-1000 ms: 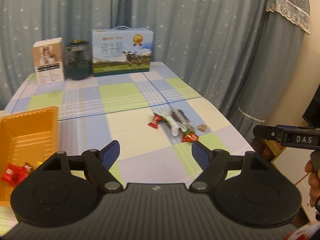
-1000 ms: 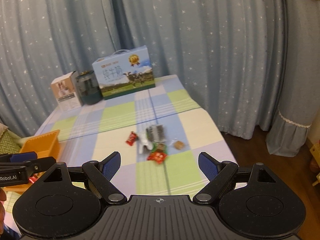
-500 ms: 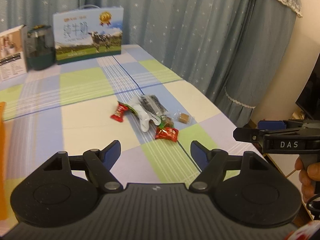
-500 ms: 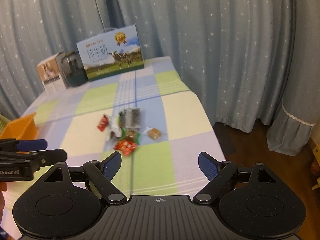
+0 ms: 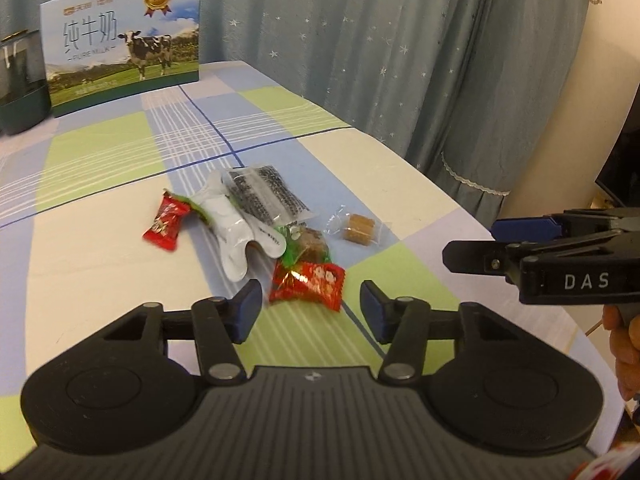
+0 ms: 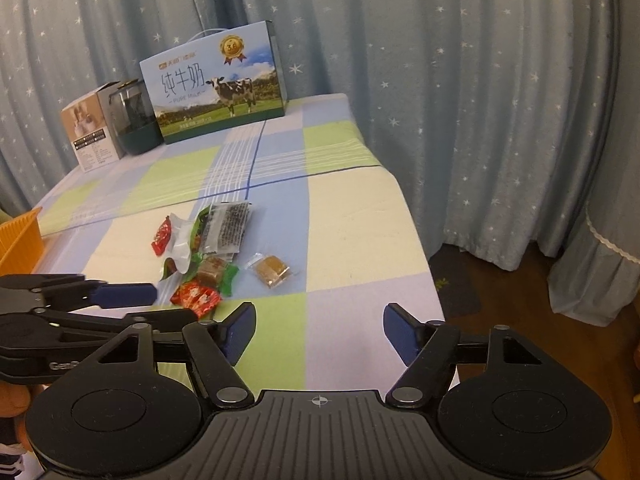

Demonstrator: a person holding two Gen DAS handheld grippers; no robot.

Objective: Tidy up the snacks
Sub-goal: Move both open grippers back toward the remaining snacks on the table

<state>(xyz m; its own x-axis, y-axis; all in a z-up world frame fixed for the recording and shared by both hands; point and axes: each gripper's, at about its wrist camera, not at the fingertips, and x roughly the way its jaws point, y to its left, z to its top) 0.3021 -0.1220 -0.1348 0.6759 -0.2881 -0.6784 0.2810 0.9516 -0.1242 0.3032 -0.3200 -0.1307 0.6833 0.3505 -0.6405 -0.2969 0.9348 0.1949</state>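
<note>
Snack cluster, centre of both views, on a checked tablecloth [image 5: 120, 152]: two red wrapped candies, one at the cluster's left edge [image 5: 166, 222] and one nearest the camera [image 5: 308, 285]; one white pouch [image 5: 234, 226]; one clear packet of dark seeded bar [image 5: 266, 194]; one brown sweet in green-edged wrap [image 5: 310, 242]; one clear-wrapped brown cube [image 5: 359, 229] lying just apart to the right. Six items counted, the middle ones overlapping. Left gripper [image 5: 310, 308]: held low over the table, fingers spread wide, empty, the near red candy framed between its tips. Right gripper [image 6: 318, 330]: level, pointed at the table's right-hand part, fingers wide, empty; seen side-on at the right edge of the left view. Right view alone shows: orange tray [image 6: 20, 236], left edge; small white carton [image 6: 90, 128], upper left. Both views show one milk gift box [image 5: 120, 36] and one dark jar [image 6: 134, 120] at the back, against star-print curtains [image 6: 480, 80].
</note>
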